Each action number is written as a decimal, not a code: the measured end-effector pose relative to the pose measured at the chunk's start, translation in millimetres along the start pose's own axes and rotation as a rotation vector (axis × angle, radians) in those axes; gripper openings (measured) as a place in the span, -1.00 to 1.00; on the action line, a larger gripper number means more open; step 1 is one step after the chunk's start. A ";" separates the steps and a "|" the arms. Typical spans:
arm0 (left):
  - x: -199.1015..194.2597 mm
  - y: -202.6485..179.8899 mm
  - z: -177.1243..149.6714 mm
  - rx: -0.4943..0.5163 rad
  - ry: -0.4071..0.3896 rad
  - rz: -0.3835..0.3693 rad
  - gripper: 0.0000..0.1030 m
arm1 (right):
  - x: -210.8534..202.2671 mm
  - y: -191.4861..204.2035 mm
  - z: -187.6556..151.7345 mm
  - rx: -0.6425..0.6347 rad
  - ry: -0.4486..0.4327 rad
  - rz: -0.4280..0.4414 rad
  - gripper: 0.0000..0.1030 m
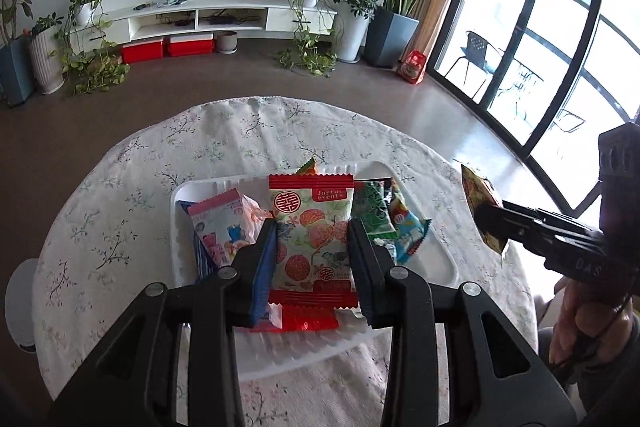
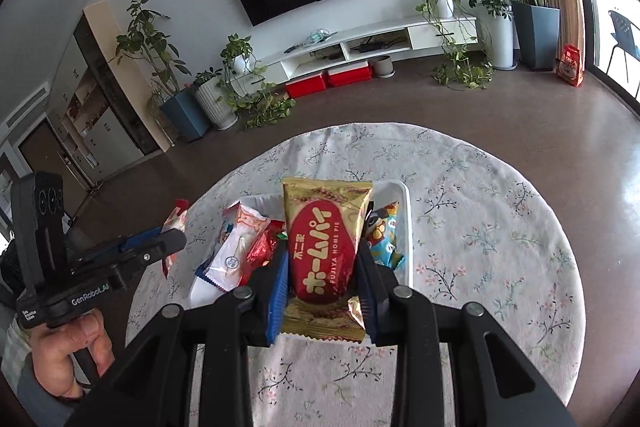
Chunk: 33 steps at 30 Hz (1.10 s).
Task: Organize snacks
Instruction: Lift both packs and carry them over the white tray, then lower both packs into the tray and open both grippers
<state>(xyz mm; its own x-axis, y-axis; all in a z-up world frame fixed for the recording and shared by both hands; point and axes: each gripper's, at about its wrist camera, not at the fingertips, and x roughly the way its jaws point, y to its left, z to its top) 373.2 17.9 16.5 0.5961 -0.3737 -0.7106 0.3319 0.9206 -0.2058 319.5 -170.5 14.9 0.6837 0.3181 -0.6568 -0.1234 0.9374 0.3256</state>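
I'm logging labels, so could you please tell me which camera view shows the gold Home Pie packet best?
The right wrist view: the gold Home Pie packet faces the camera, label readable, clamped in the right gripper. The left wrist view catches it only edge-on at the far right, label unreadable, in that same gripper.

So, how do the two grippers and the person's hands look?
Both grippers are black plastic with silver pivot screws and blue ribbed pads on the fingers. The left gripper bears white "GenRobot.AI" lettering; the right gripper shows raised letters. A bare hand holds the left handle, with a pale checked sleeve.
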 end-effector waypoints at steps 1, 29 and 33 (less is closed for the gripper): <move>10.2 2.5 3.8 0.002 0.006 0.009 -0.37 | 8.3 -1.4 -1.6 0.004 0.011 -0.002 -0.35; 126.7 11.6 -1.2 0.037 0.123 0.071 -0.37 | 90.3 -23.2 -40.8 0.003 0.147 -0.089 -0.35; 128.2 15.3 0.9 0.035 0.114 0.075 -0.31 | 92.4 -23.6 -40.2 0.002 0.148 -0.089 -0.35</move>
<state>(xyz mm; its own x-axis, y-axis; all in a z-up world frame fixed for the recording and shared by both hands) 455.4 -16.0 -77.2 0.5343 -0.2867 -0.7952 0.3155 0.9404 -0.1271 356.6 -157.5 -80.9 0.5783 0.2513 -0.7762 -0.0657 0.9626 0.2628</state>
